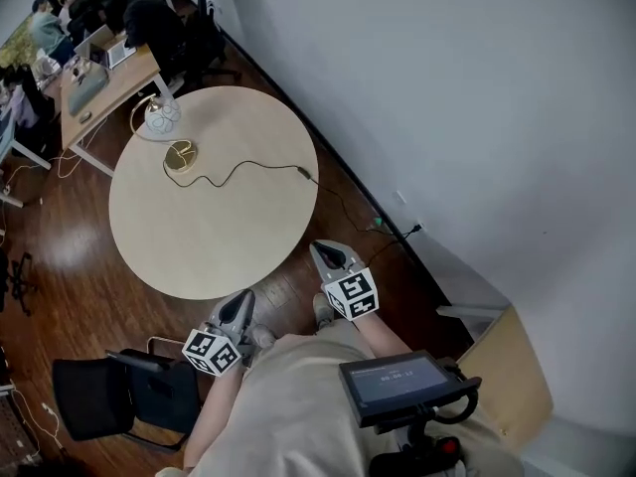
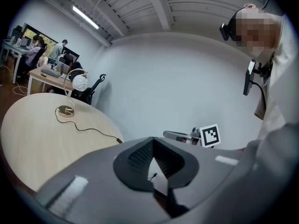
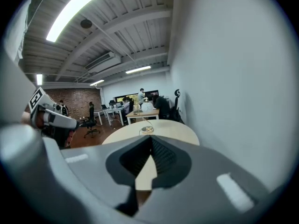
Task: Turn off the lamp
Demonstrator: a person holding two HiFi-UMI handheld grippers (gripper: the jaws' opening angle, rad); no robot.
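1. At the far left of the head view, a black chair [image 1: 94, 397] is partly cut off by the frame edge. The desk [image 1: 104, 85] in the top corner is too crowded and small for me to read.
2. The lamp [image 1: 180, 155] stands at the far side of the round table [image 1: 219, 237], well apart from both grippers. It has a flat gold base, a thin arched gold stem and a white globe shade reaching out to the table's edge. I cannot tell whether it is lit.
3. Its black cord [image 1: 238, 170] snakes rightward across the tabletop, drops off the edge and runs toward the wall. Where it ends there I can't make out.
4. My left gripper [image 1: 242, 303] is low by the table's near edge. Its jaws are closed with nothing between them, and my torso hides the hand behind it.
5. My right gripper [image 1: 325, 253] is just beside that same edge, jaws closed and empty. Its own view shows the lamp [image 3: 147, 130] only tiny beyond the jaw tips.
6. At the far right a wooden box [image 1: 512, 366] is half hidden by a screen [image 1: 397, 384] on my chest.
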